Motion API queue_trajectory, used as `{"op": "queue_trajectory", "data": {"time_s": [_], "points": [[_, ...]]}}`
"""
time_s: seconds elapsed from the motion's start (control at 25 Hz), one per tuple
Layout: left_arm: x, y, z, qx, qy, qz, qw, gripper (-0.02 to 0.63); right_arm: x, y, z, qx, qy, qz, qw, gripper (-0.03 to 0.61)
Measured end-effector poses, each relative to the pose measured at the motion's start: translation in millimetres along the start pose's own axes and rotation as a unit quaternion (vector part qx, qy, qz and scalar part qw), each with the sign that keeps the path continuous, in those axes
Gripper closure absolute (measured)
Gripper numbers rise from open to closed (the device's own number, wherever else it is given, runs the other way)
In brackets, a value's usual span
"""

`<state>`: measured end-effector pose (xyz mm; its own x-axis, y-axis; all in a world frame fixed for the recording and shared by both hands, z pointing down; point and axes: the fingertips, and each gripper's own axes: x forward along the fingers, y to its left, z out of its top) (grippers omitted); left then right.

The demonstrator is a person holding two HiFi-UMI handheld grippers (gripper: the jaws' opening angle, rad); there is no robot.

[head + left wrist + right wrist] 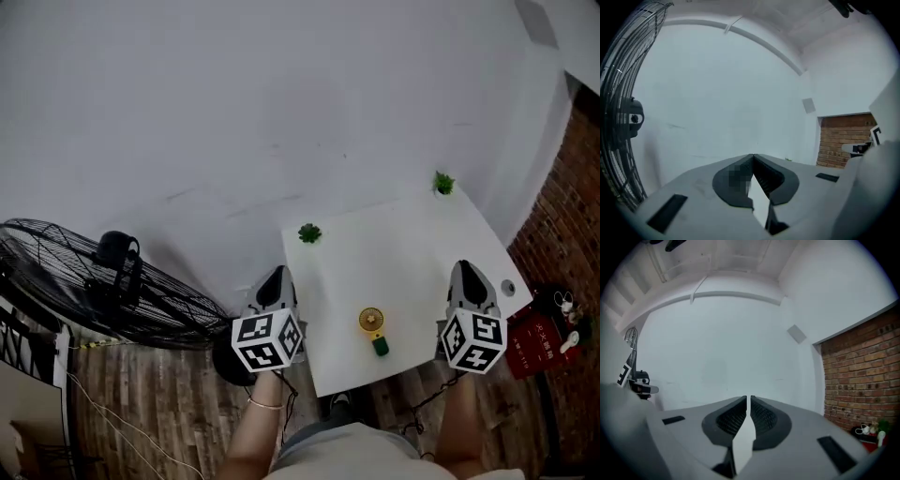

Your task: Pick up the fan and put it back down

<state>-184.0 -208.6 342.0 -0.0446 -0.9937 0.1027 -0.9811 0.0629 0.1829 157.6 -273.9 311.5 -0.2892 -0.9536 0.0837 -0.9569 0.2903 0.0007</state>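
We see the small yellow fan (372, 326) lying on the white table (394, 253), close to the near edge, its green base toward 6 o'clock. Around it the tabletop is bare. One little green plant (309, 232) sits by the left edge at about 11 o'clock from the fan, and another plant (443, 183) sits at the far corner at about 1 o'clock, both well apart from it.

At 9 o'clock from the fan we hold the left gripper (274, 278) at the table's left edge. Beyond it, further toward 9 o'clock, a large black floor fan (89, 281) stands on the wood floor against the white wall. The right gripper (466, 272) is at 3 o'clock from the fan, by the right edge, with the brick wall (567, 206) beyond it.

In its own view the left gripper (753, 156) has its jaws pressed together at the tips, with nothing between them. The right gripper (746, 398) shows only a hairline slit between its jaws, and it too grips nothing. Neither touches the fan.
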Motion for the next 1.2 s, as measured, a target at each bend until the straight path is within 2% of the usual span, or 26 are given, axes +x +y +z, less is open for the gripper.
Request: {"op": "queue_trajectory", "data": {"time_s": [0.24,0.4,0.52,0.76,1.2], "points": [[5,-15,39,0.003,-0.039,-0.022,0.999,0.603,-23,-51,23,0.013,-0.04,-0.06,0.997,0.577],[3,-19,51,0.016,-0.054,-0.023,0.9982,0.603,-42,-79,25,0.022,-0.048,-0.092,0.994,0.577],[3,-20,51,0.007,-0.056,-0.022,0.9981,0.603,-52,-94,18,0.028,-0.043,-0.107,0.993,0.577],[-1,-18,42,-0.005,-0.052,-0.017,0.9985,0.603,-58,-104,10,0.03,-0.034,-0.115,0.992,0.577],[-3,-11,35,-0.013,-0.045,-0.009,0.9989,0.603,-51,-84,10,0.018,-0.028,-0.097,0.995,0.578]]}}
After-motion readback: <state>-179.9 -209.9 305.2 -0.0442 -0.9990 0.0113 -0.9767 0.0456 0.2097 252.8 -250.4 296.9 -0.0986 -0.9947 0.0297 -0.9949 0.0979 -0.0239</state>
